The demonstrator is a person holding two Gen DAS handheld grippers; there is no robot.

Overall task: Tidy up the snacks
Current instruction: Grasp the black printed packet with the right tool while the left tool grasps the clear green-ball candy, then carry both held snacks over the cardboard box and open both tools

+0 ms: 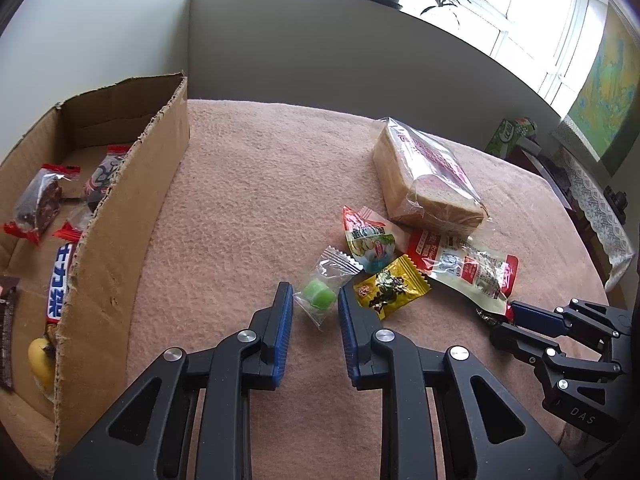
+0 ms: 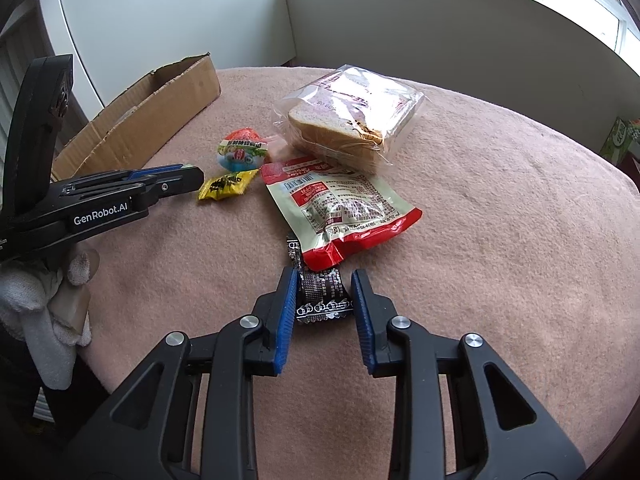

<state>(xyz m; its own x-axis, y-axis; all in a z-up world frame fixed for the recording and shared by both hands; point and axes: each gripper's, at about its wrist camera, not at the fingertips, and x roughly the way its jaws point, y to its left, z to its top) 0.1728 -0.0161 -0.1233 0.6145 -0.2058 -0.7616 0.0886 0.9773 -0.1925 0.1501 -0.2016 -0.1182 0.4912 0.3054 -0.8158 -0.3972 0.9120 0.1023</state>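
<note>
Our left tongs (image 1: pixel 314 300) are released, with the blue pads on either side of a clear-wrapped green candy (image 1: pixel 319 297) that lies on the pink cloth of the desk (image 1: pixel 248 208); neither pad touches the wrapper. Our right tongs (image 2: pixel 325 290) are also released, straddling a dark foil packet (image 2: pixel 323 294); the left pad lies against the packet's edge, the right pad stands just clear. The far end of that packet is tucked under a red-and-white pouch (image 2: pixel 340 208). Beyond the pouch lies a bagged loaf of sliced bread (image 2: pixel 352 120). A yellow sachet (image 1: pixel 390 286) and a red-and-blue sachet (image 1: pixel 370 242) lie beside the green candy. The cardboard box (image 1: pixel 132 208) at left holds several wrapped snacks.
</note>
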